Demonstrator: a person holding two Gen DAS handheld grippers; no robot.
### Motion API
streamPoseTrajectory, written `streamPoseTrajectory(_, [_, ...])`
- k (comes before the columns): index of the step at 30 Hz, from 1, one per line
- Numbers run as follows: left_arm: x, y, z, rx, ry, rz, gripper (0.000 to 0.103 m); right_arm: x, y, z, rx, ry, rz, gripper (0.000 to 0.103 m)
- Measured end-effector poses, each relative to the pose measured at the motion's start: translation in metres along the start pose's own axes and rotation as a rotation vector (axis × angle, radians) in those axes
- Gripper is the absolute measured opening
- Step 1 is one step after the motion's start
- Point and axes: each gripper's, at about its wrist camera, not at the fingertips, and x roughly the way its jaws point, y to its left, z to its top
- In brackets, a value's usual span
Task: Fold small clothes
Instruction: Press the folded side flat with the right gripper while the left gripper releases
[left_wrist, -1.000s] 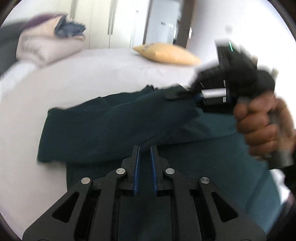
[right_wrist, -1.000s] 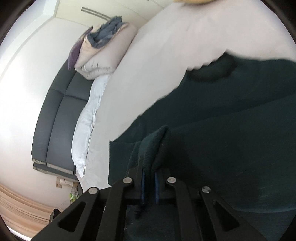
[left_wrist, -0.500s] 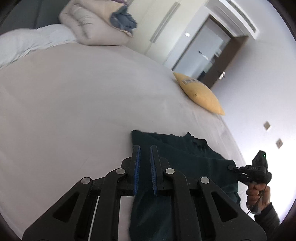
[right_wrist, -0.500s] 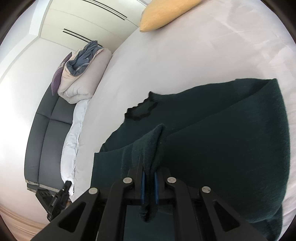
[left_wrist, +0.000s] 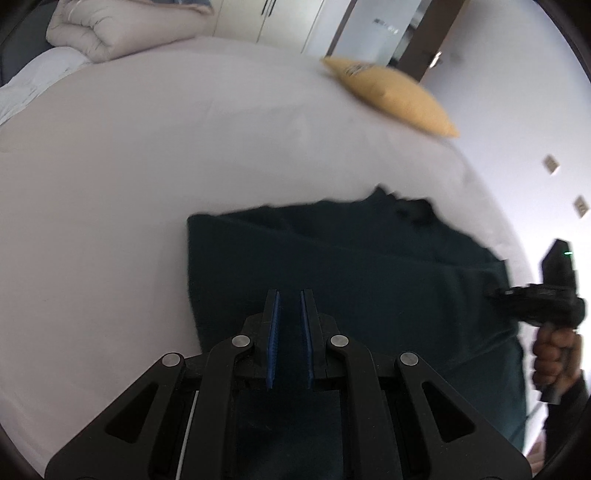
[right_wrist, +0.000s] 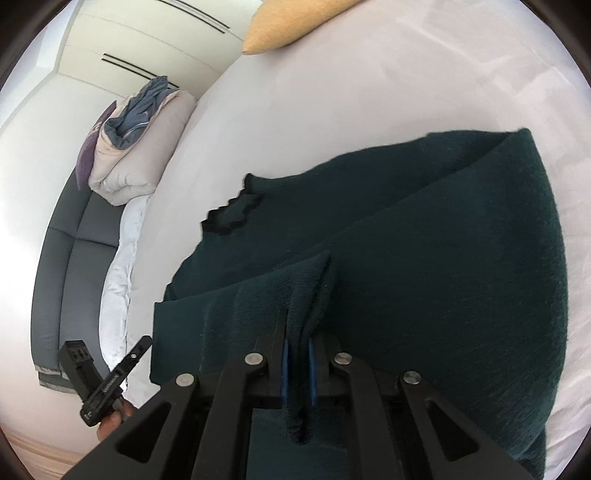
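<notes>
On a pale bed sheet (left_wrist: 147, 192), I see a dark green sweater (left_wrist: 369, 280) lying partly folded in the lower centre and right of the left wrist view, its left edge straight and its scalloped collar (right_wrist: 232, 214) toward the upper side of the garment. My left gripper (left_wrist: 289, 325) sits at the bottom of that frame over the sweater's near edge, fingers nearly pressed together, a narrow gap between the blue pads and nothing in it. My right gripper (right_wrist: 297, 354) pinches a raised fold of the sweater at bottom centre of the right wrist view; the cloth rises in a ridge from the pads. In that view the sweater's long axis runs from lower left to upper right, with a rounded fold along its right edge. Bare sheet lies open across the left and top of both frames. A yellow cushion (left_wrist: 391, 92) rests at upper right, a rolled duvet (left_wrist: 118, 29) at upper left, well apart from the sweater.
</notes>
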Motion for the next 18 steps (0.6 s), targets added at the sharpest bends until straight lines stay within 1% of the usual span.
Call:
streamPoseTrajectory(1, [0.006, 0.006, -0.004, -0.009, 0.023, 0.013, 0.011, 0.000, -0.003, -0.001, 0.009, -0.002, 0.003, 0.010])
streamPoseTrajectory(2, [0.011, 0.010, -0.007, -0.021, 0.032, 0.010, 0.010, 0.000, -0.005, -0.002, 0.014, -0.003, 0.004, 0.010])
streamPoseTrajectory(4, [0.013, 0.012, -0.014, -0.011, 0.008, 0.004, 0.010, -0.001, -0.007, -0.005, 0.023, -0.008, 0.002, 0.010])
streamPoseTrajectory(6, [0.014, 0.010, -0.015, 0.006, 0.005, 0.015, 0.010, -0.005, -0.004, -0.011, 0.022, -0.014, -0.006, 0.019])
streamPoseTrajectory(8, [0.015, 0.010, -0.014, 0.010, 0.009, 0.021, 0.010, -0.008, -0.001, -0.016, 0.022, -0.010, -0.005, 0.024])
streamPoseTrajectory(11, [0.013, 0.012, -0.015, 0.006, 0.005, 0.014, 0.010, -0.008, 0.009, -0.022, -0.027, -0.003, -0.029, 0.025])
streamPoseTrajectory(14, [0.012, 0.013, -0.017, 0.013, 0.005, 0.002, 0.010, -0.008, 0.013, -0.024, -0.073, 0.005, -0.076, 0.010])
streamPoseTrajectory(18, [0.012, 0.013, -0.017, 0.030, 0.008, 0.002, 0.010, -0.014, 0.005, -0.017, -0.030, -0.013, -0.074, 0.008])
